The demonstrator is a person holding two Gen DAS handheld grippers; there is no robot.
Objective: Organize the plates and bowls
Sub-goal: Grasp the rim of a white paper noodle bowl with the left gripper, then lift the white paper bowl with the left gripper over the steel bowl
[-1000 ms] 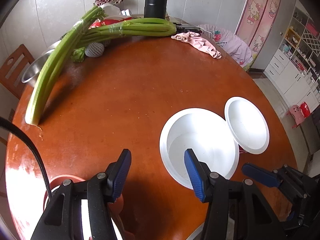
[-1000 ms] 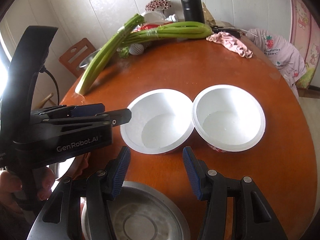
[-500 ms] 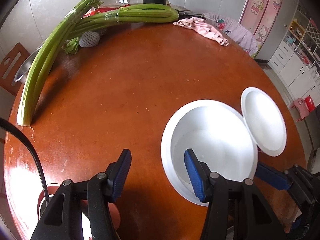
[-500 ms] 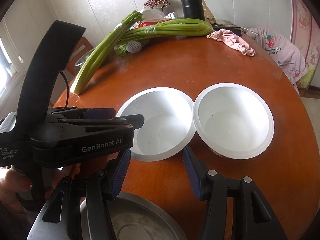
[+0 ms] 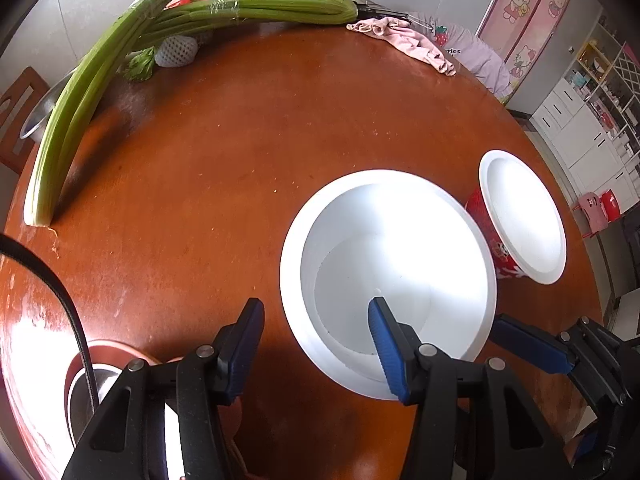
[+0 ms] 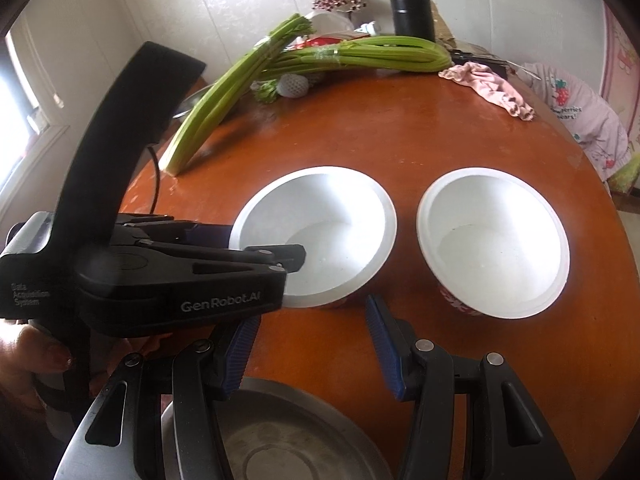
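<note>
A round wooden table (image 5: 248,152) fills both views, carrying two long celery bunches (image 5: 256,8) along its far side, beside a pink cloth (image 5: 404,42) and a black flask (image 6: 410,4). Two white bowls sit side by side near the table's front edge, close together but apart. The left claw (image 5: 316,336) straddles the near rim of the left bowl (image 5: 388,264), one blue pad inside the bowl and the other outside it over the table; its jaws stand apart, and neither pad can be seen pressing the rim. The right bowl (image 6: 494,248), red-patterned on its outside, stands untouched. The right claw (image 6: 312,340) hangs empty with its jaws apart above bare wood just in front of the bowls, a steel plate (image 6: 276,436) under it at the table's edge.
</note>
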